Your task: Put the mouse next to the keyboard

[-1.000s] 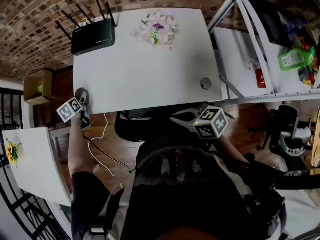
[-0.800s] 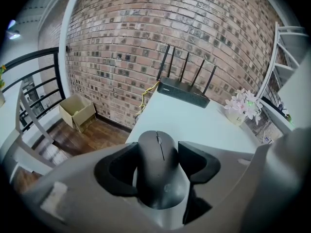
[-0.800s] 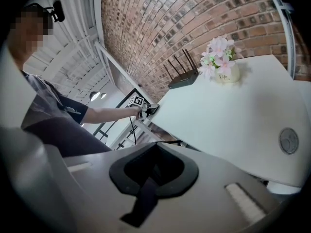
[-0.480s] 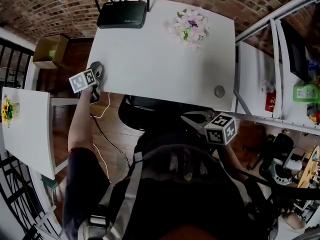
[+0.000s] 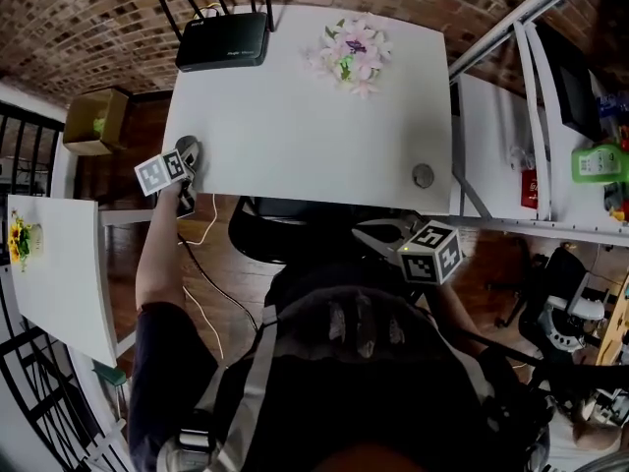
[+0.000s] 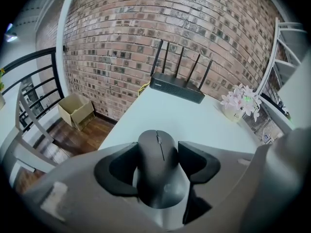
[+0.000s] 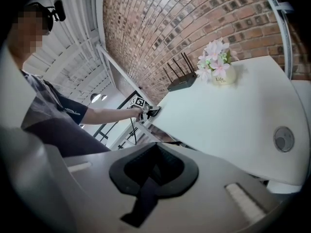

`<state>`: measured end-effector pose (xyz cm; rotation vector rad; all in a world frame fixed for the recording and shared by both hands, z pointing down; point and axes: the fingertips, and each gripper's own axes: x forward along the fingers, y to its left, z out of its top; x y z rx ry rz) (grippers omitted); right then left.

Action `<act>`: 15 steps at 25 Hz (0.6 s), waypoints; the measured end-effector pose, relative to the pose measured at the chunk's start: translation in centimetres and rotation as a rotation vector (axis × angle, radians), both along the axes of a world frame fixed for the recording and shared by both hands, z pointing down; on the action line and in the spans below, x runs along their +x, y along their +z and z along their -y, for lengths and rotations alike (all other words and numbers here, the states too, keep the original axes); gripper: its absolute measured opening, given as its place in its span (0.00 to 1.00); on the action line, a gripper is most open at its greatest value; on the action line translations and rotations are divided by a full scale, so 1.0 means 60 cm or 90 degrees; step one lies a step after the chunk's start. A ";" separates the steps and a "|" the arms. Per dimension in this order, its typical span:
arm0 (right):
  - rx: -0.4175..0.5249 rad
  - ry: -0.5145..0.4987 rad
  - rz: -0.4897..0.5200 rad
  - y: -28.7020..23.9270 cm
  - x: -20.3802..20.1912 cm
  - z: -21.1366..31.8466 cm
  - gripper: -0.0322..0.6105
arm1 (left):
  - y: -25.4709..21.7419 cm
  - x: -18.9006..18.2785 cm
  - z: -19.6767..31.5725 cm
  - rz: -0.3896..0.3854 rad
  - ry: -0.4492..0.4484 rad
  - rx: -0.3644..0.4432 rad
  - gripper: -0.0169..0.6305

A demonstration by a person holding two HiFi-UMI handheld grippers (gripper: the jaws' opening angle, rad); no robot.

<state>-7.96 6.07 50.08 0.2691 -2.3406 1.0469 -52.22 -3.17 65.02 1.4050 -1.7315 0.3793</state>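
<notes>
With the left gripper (image 6: 158, 165) clamped on the mouse (image 6: 156, 149) at the table's (image 5: 295, 126) 9 o'clock edge, the right gripper (image 7: 154, 171) closed on nothing at 5 o'clock, and no keyboard in view, the mouse may well end up misplaced or slide off that edge.

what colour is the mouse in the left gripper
The mouse is dark grey, almost black, clearest in the left gripper view.

The mouse (image 6: 158, 164) is matte black. The table (image 5: 295, 136) is plain white. Near the head view's top, the router (image 5: 223, 39) is black and the flowers (image 5: 350, 52) pink and white. The brick wall (image 6: 146, 28) is red-brown with pale mortar lines. At left, the cardboard box (image 5: 93, 119) is tan.
</notes>
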 end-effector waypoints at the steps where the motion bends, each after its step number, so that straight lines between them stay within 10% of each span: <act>1: 0.000 0.002 0.001 0.000 0.003 0.001 0.06 | 0.000 0.004 0.000 0.000 0.000 -0.001 0.44; 15: -0.011 0.006 0.004 0.004 0.049 0.006 0.06 | 0.001 0.046 0.008 0.000 -0.009 -0.001 0.44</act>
